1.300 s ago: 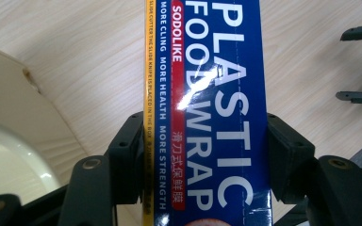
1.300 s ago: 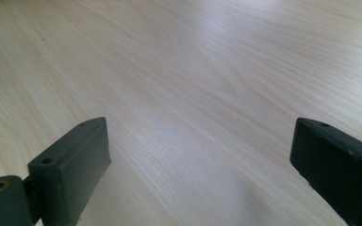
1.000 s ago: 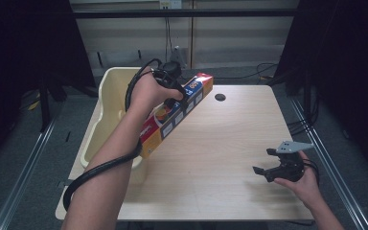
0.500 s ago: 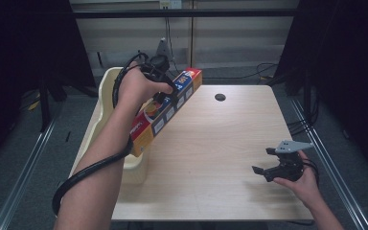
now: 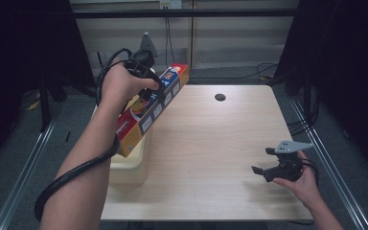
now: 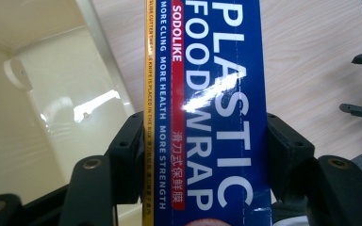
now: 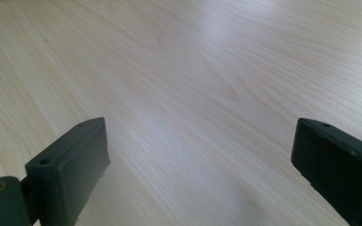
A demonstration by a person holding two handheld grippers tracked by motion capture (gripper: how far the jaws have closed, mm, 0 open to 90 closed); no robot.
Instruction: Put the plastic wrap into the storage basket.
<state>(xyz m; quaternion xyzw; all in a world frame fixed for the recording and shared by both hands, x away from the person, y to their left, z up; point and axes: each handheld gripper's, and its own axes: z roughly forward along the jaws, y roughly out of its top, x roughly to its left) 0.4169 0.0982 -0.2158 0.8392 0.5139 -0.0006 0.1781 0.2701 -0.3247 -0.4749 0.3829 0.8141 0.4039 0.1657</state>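
Since prior frame: left hand-held gripper [image 5: 159, 92] carried long blue-red-orange cardboard plastic-wrap box [image 5: 151, 111] past counter's [image 5: 211, 143] left edge, above cream plastic bin [image 5: 127, 167] | jaws clamped across box | right hand-held gripper [image 5: 264, 162] wide, empty, near right edge | advice: level box, lower inside walls before release.

One box of plastic wrap [image 5: 148, 112] is showing, hanging over the table's left edge. One cream tub [image 5: 129, 165] is sitting at that same edge. One wooden table [image 5: 211, 158] is carrying one dark hole [image 5: 220, 97] near its far edge. Two grippers are showing: the left gripper [image 5: 151, 91] and the right gripper [image 5: 263, 160].
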